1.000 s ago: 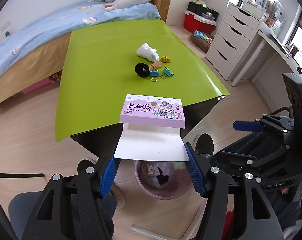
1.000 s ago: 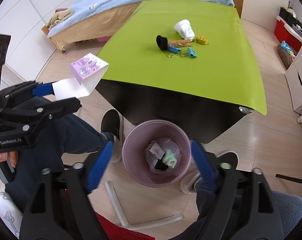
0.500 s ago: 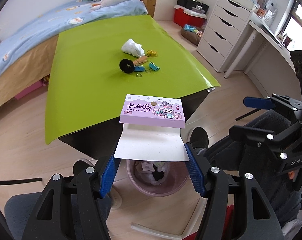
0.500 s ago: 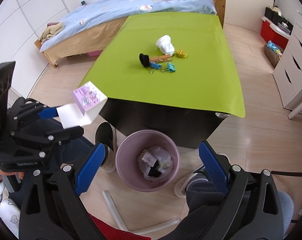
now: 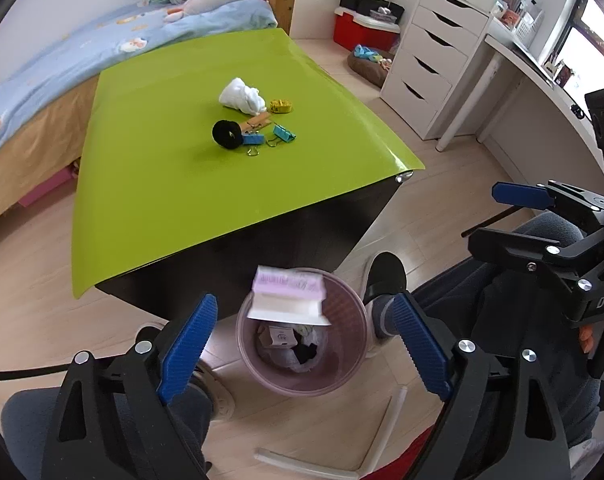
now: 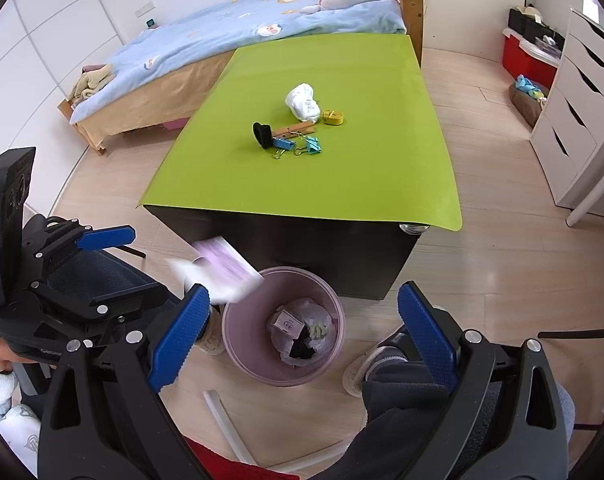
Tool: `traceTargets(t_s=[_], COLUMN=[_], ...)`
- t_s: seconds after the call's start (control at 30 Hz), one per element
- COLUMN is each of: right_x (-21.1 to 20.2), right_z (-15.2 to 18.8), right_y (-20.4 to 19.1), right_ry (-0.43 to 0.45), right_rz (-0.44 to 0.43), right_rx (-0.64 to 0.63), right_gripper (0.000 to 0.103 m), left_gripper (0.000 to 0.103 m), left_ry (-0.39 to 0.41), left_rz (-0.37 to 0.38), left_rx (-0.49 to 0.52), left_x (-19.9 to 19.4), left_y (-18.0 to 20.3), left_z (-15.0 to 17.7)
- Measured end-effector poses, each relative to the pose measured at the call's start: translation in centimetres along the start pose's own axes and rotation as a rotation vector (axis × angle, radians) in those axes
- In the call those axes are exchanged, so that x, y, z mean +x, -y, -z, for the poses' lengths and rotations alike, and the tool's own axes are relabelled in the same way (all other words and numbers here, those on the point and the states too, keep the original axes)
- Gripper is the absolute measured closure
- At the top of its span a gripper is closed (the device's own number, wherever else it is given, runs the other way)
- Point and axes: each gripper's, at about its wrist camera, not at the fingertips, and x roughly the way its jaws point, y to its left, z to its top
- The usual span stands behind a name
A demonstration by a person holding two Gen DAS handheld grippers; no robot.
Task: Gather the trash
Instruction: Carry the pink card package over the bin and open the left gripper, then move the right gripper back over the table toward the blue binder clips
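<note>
Lilac pencil-cap box point(image 5: 288, 294) drops, blurred, over our pink trash bin point(image 5: 344, 376): our left claw point(image 5: 306, 344) has just been opening, nothing between its jaws. Right claw point(image 6: 304, 338) gapes empty; tissue point(image 5: 241, 96) awaits on the counter point(image 5: 142, 168).

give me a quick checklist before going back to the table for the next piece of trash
1. Left gripper let go: ok, its fingers have just been opening, nothing pressed between them.
2. Purple box headed for the pink bin: cannot tell, it is blurred in mid-air above the near rim, not yet inside.
3. Right gripper free: ok, fingers wide apart and holding nothing.
4. Room in the bin: ok, trash lies only at the bottom.
5. Trash left on the green table: ok, the white crumpled wad lies untouched beside the clips.
</note>
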Motion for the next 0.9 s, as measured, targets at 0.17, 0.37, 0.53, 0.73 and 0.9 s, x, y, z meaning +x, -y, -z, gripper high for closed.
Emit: traceTargets(t_s=[0.17, 0.37, 0.53, 0.73, 0.9], right_x=[-0.1, 0.1, 0.3, 0.7, 1.4], right_z=[0.3, 0.3, -0.2, -1.4, -3.6], right_y=[0.2, 0.3, 0.1, -0.2, -0.5], right_ry=[0.005, 0.000, 0.004, 0.008, 0.011], right_rz=[0.001, -0.010, -0.017, -0.024, -0.029], right_rx=[0.010, 0.015, 0.007, -0.007, -0.028], right_gripper=[0.007, 0.006, 0.006, 0.006, 0.006], left_gripper=[0.011, 0.008, 0.008, 0.008, 0.008], left_ry=[0.002, 0.021, 0.038, 0.058, 0.079], left_rz=[-0.018, -0.026, -0.025, -0.033, -0.038], left_rx=[-0.018, -0.030, -0.040, -0.054, -0.064], left_x=[0.1, -0.5, -1.1, -1.8, -2.3], left_y=[-0.3, -0.7, -1.0, -1.4, -1.9], left_z=[-0.3, -0.5, -0.7, -1.1, -1.8])
